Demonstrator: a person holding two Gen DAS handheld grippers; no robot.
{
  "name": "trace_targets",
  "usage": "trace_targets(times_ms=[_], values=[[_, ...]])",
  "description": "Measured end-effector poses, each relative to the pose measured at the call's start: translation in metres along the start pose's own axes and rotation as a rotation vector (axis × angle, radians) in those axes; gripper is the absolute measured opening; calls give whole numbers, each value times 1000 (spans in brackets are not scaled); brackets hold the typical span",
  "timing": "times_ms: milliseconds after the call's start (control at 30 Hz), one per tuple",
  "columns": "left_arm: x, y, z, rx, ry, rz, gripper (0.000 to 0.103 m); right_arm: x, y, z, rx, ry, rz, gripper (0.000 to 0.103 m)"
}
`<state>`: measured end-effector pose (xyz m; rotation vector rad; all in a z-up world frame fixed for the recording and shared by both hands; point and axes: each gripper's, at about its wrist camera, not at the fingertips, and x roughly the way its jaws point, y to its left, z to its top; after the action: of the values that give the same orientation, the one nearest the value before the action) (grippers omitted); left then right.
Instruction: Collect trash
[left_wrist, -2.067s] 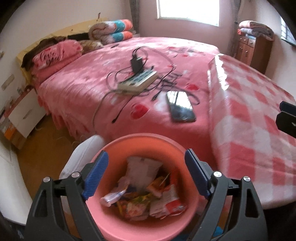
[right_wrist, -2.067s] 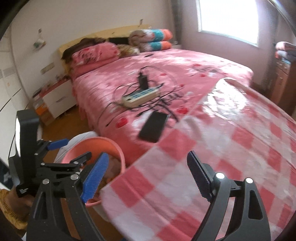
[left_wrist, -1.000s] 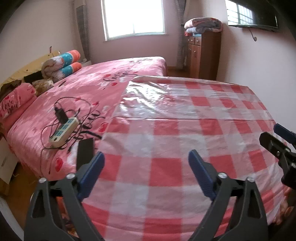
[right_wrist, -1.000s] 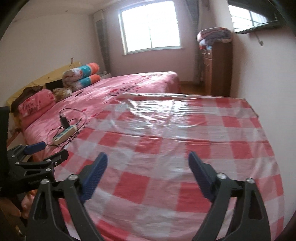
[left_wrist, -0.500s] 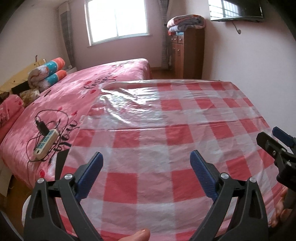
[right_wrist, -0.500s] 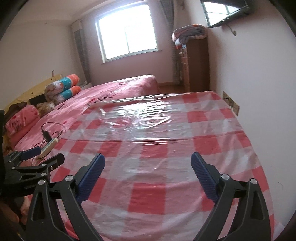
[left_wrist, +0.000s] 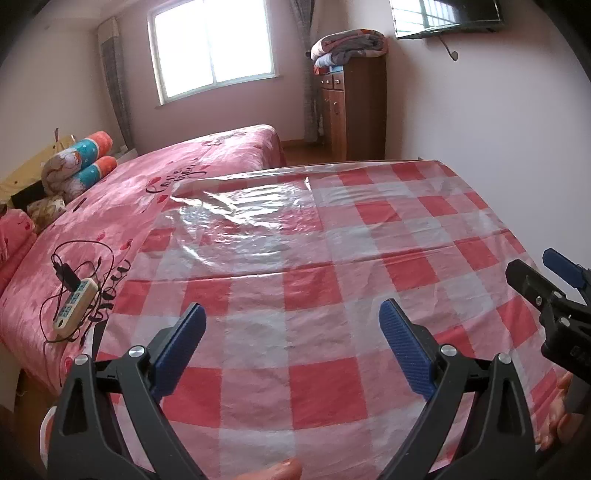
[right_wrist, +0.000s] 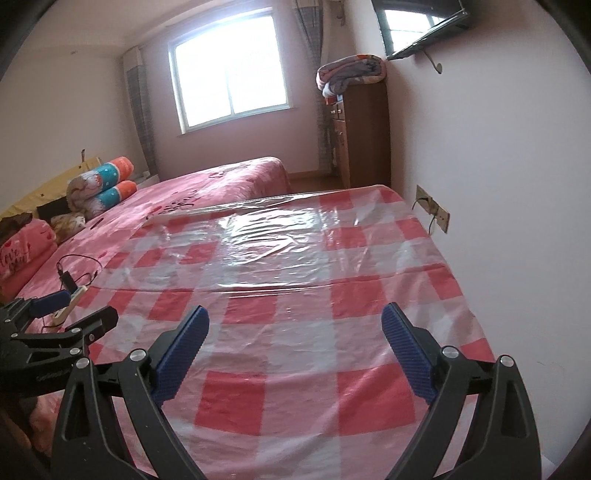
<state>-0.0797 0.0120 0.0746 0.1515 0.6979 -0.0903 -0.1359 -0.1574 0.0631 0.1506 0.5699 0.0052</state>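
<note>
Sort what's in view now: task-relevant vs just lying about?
Task-relevant:
left gripper, open, empty
right gripper, open, empty
checked tablecloth, no trash showing on it

Just lying about:
power strip and cables on the bed
rolled bedding
folded blankets on the dresser

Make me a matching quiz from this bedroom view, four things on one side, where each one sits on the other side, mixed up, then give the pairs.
Things:
1. power strip
2. folded blanket
3. television
4. rolled quilts

Places:
A. mounted high on the wall
B. near the head of the bed
C. on the pink bedspread, beside the checkered tablecloth
D. on top of the wooden cabinet

Pairs: 1-C, 2-D, 3-A, 4-B
</note>
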Motion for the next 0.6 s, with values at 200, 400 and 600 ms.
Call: trace_targets(times_ms=[200,400,600], values=[[5,-6,2,-5,8,-5,95,3,-7,-1,-2,5,-11,93],[11,-14,3,6,16,-2,95,7,-8,-2,-4,16,-8,93],[14,-19,2,14,1,4,95,12,-9,-2,-3,33,-3,93]])
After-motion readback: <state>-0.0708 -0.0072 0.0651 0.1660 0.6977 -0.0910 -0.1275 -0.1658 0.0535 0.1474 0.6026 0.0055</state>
